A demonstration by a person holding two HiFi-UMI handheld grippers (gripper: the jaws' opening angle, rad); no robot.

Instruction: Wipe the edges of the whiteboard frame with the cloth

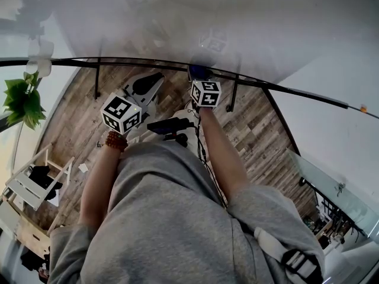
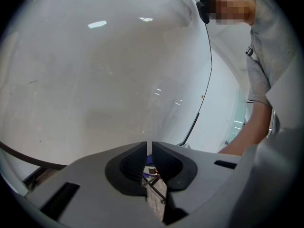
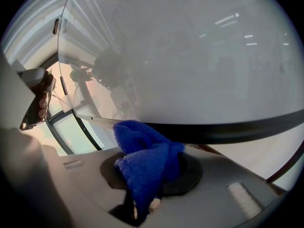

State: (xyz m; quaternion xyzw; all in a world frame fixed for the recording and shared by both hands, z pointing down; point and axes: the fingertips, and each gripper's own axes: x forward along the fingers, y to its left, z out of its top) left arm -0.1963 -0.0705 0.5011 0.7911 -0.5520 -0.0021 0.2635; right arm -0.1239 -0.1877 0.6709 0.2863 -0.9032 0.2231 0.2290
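- Right gripper view: the blue cloth (image 3: 142,148) is seen bunched between the jaws of the right gripper (image 3: 148,175), which are clamped on it; a fold is left hanging down in front of the jaw pads.
- The top of the cloth is set at the dark lower bar of the whiteboard frame (image 3: 228,129). It appears to be pressed against the bar, though contact cannot be confirmed.
- From the head view, the cloth (image 1: 199,71) is seen on that same bar (image 1: 148,63), roughly midway along its visible length, with the marker cube (image 1: 205,93) of the right gripper just below it.
- The pale whiteboard surface (image 1: 207,16) is spread above the bar, and faint reflections are carried on it.
- The left gripper (image 2: 148,152) is held with nothing in it, its jaws brought together but for a thin slit, and is pointed up at the board.
- In the head view its marker cube (image 1: 121,112) is seen below the frame and apart from it, to the left of the right gripper.
- A bead bracelet (image 1: 116,141) is worn on the left wrist, and a grey top (image 1: 166,218) fills the lower picture.
- A wooden floor (image 1: 77,111) is seen beneath the frame, with a green plant (image 1: 23,99) at the far left.
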